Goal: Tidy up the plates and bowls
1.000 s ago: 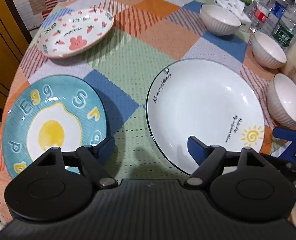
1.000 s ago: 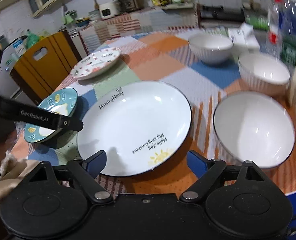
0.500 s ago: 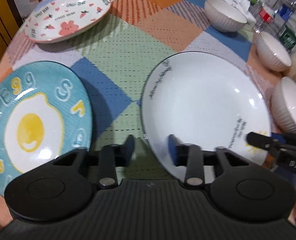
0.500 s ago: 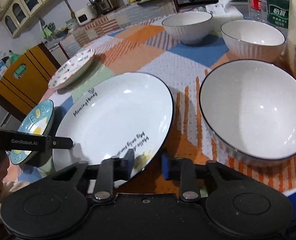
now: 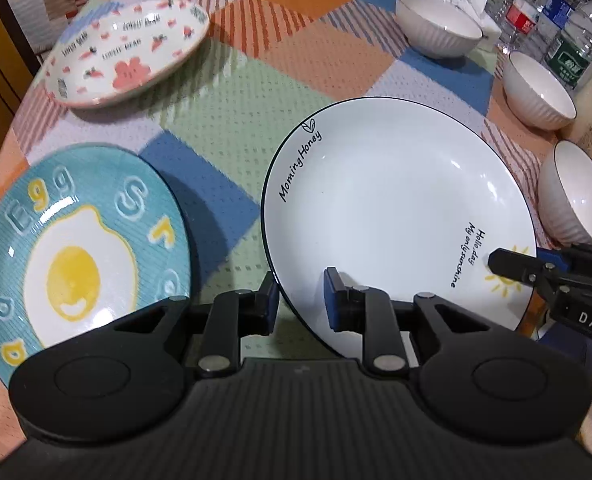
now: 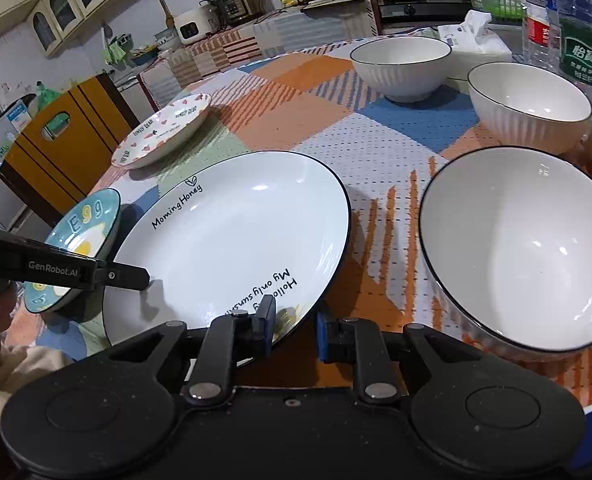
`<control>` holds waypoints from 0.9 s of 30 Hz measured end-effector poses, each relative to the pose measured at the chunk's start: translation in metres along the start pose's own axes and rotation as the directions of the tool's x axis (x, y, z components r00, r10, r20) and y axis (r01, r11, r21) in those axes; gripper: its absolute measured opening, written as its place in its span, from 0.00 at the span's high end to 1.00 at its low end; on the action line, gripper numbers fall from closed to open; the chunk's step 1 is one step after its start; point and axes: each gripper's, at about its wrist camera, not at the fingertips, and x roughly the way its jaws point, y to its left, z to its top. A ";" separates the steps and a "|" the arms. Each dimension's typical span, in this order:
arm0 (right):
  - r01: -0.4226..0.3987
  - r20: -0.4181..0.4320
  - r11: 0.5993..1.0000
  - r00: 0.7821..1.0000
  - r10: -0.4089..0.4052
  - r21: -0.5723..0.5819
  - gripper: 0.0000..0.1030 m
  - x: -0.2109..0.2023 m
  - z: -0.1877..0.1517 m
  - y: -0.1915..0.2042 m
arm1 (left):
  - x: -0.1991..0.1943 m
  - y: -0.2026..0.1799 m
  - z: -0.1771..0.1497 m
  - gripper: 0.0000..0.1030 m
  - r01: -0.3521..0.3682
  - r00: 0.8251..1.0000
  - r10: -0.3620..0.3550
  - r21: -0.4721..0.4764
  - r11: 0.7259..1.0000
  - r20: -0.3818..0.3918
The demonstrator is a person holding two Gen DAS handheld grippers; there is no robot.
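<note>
A large white plate (image 5: 396, 208) with a dark rim lies on the checked tablecloth; it also shows in the right wrist view (image 6: 231, 240). My left gripper (image 5: 300, 300) is shut on its near-left rim, one finger over and one under. My right gripper (image 6: 293, 326) is shut on its near-right rim by the sun print. A teal egg plate (image 5: 71, 256) lies left of it. A pink-patterned plate (image 5: 127, 56) lies at the far left. Three white ribbed bowls (image 6: 520, 248) (image 6: 530, 102) (image 6: 402, 66) stand to the right.
Water bottles (image 5: 568, 40) and a tissue pack (image 6: 476, 40) stand at the far right edge of the table. A yellow cabinet (image 6: 55, 148) stands beyond the table's left edge. A kitchen counter with appliances (image 6: 235, 0) runs behind.
Both grippers went from wide open to shut on the white plate's near rim, each moving in closer to it.
</note>
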 end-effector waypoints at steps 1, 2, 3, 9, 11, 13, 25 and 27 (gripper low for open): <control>-0.003 0.009 1.000 1.000 0.003 -0.005 0.76 -0.001 0.002 0.001 | -0.004 0.001 0.002 0.79 -0.003 1.000 0.003 0.003 1.000 0.017; -0.006 0.019 1.000 1.000 0.006 -0.010 0.76 -0.001 0.005 0.001 | -0.007 0.001 0.005 0.79 -0.006 1.000 0.006 0.006 1.000 0.030; -0.008 0.028 1.000 1.000 0.008 -0.013 0.76 -0.001 0.008 0.003 | -0.010 0.003 0.009 0.79 -0.009 0.999 0.009 0.002 1.000 0.042; -0.027 0.083 0.998 0.996 0.031 -0.054 0.76 0.000 0.041 0.009 | -0.020 0.015 0.044 0.79 -0.030 0.996 0.030 -0.003 1.000 0.089; -0.032 0.096 0.997 0.995 0.038 -0.065 0.76 0.003 0.052 0.012 | -0.018 0.023 0.059 0.79 -0.023 0.997 0.025 -0.023 0.999 0.078; -0.032 0.112 0.996 0.993 0.040 -0.078 0.76 0.008 0.062 0.015 | -0.015 0.029 0.071 0.79 -0.019 0.997 0.021 -0.028 0.999 0.070; -0.006 0.061 0.999 0.998 0.008 -0.033 0.76 0.053 0.095 0.004 | 0.036 0.040 0.111 0.79 -0.024 1.000 0.024 0.002 1.000 0.010; 0.006 0.046 1.000 0.999 -0.005 -0.025 0.76 0.061 0.098 0.001 | 0.045 0.042 0.117 0.79 -0.023 1.000 0.023 -0.003 1.000 -0.005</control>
